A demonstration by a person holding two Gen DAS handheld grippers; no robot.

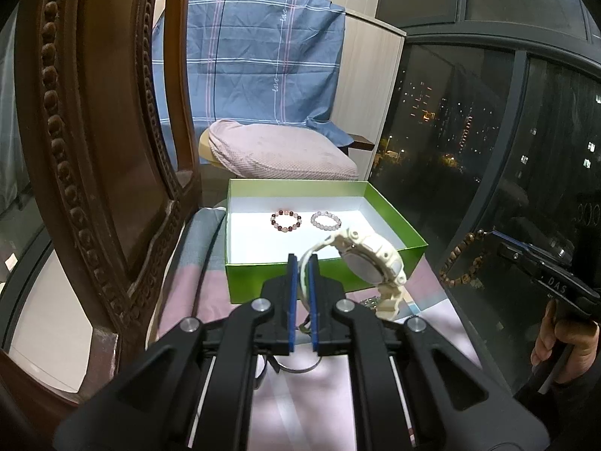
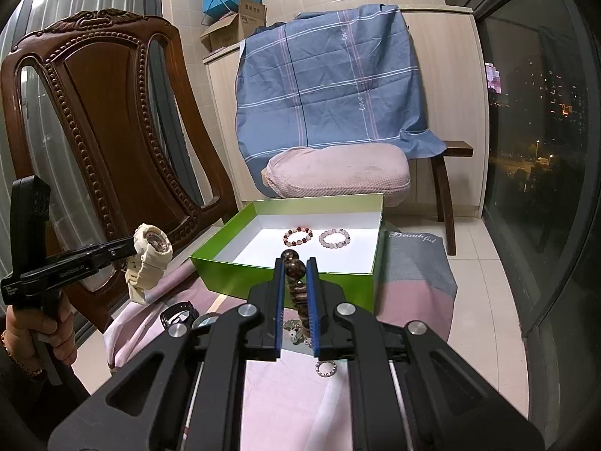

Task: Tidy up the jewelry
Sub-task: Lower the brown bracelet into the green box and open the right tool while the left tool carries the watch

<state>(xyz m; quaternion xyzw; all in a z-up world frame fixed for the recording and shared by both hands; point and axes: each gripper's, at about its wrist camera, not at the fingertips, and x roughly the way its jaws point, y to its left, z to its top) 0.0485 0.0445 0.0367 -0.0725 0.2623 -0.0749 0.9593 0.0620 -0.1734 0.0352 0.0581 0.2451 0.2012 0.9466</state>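
Broadly, a carved wooden chair (image 2: 101,120) fills the left of both views, with a blue checked sheet (image 2: 326,82) draped behind a pink cushion (image 2: 338,176); only the right wrist view shows the cardboard boxes (image 2: 233,26) stacked on the counter, while the left wrist view gives more of the dark window (image 1: 469,120) with city lights. Nearer, a green box (image 1: 300,274) with a white floor sits open on a pink and grey cloth (image 2: 413,293); inside lie a red-and-pink bead bracelet (image 1: 286,221) and, just beside it, a pale bead bracelet (image 1: 326,221), apart from each other. The left gripper (image 1: 304,263) is clamped on the strap of a cream wristwatch (image 1: 370,259), which hangs in the air just before the box's near wall; the right wrist view shows its dial (image 2: 153,240), the left only its back. The right gripper (image 2: 295,263) is closed on a brown bead bracelet (image 2: 295,278), held above the cloth short of the box. Only the right wrist view shows a small silver ring (image 2: 326,368) and a dark watch (image 2: 178,314) lying on the cloth.
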